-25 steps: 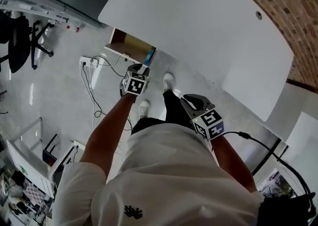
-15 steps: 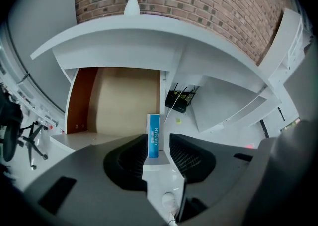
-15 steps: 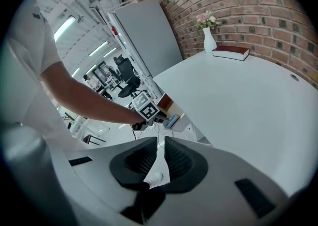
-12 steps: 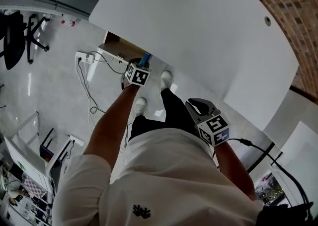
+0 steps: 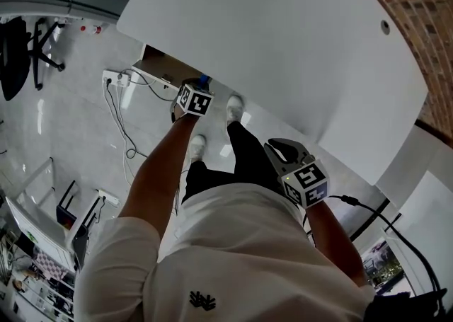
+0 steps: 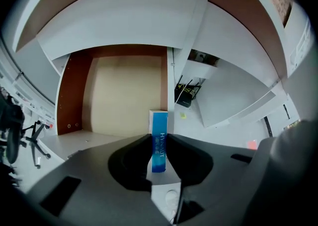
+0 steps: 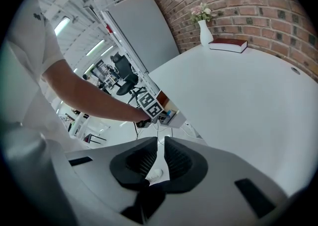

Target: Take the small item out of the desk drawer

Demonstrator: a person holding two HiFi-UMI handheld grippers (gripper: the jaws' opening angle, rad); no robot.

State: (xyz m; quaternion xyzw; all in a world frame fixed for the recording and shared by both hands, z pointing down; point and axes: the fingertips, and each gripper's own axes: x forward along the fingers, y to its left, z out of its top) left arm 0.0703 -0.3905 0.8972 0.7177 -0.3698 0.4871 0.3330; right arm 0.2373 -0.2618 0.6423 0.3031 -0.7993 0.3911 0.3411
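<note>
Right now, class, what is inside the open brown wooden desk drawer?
A small blue rectangular box stands upright near the drawer's side wall, between the left gripper's closing jaws. That gripper covers the drawer's front.

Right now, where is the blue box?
In the left gripper view the blue box stands upright between the left gripper's closing jaws, low at centre, before the open drawer's right wall.

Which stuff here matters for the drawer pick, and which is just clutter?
In the job:
- blue box, between the closing jaws of the left hand-held gripper
- open desk drawer

Lying about:
- red book
- vase of flowers
- office chair
- power strip with cables
- right hand-held gripper, empty
</note>
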